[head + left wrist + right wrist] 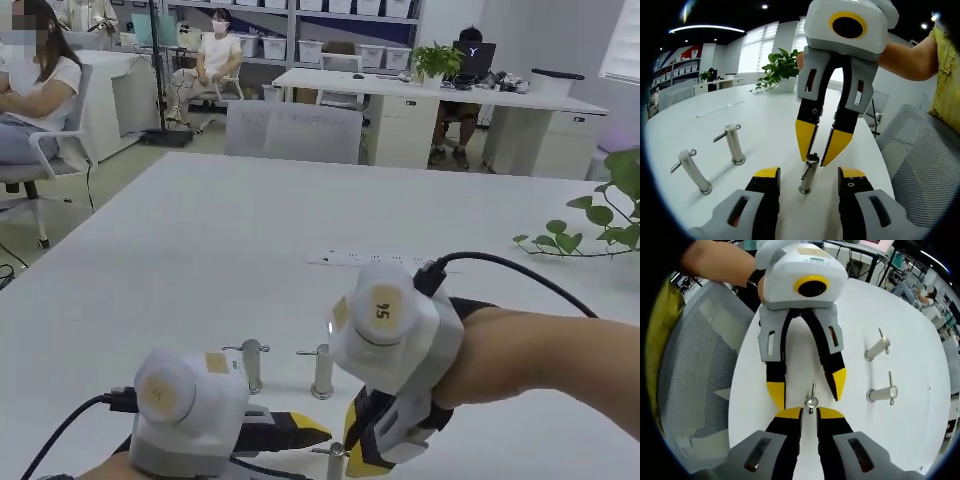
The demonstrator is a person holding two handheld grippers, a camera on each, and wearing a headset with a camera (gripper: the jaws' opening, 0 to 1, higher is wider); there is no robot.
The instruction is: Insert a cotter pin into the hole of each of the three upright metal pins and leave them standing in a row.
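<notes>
The third pin [808, 177] is flanked by the wide-open, empty left gripper [807, 386], perhaps against tipping; from 12 o'clock its head is straddled by the narrowed right gripper [819, 152], hold unclear.

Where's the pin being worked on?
Left gripper view, low centre: the pin stands between the left gripper's fingers, with the right gripper over its top.

Our left gripper [809, 173] and right gripper [810, 414] are white and grey, jaws black tipped yellow; between them the pin [808, 181] is silver, the table [765, 120] white.
</notes>
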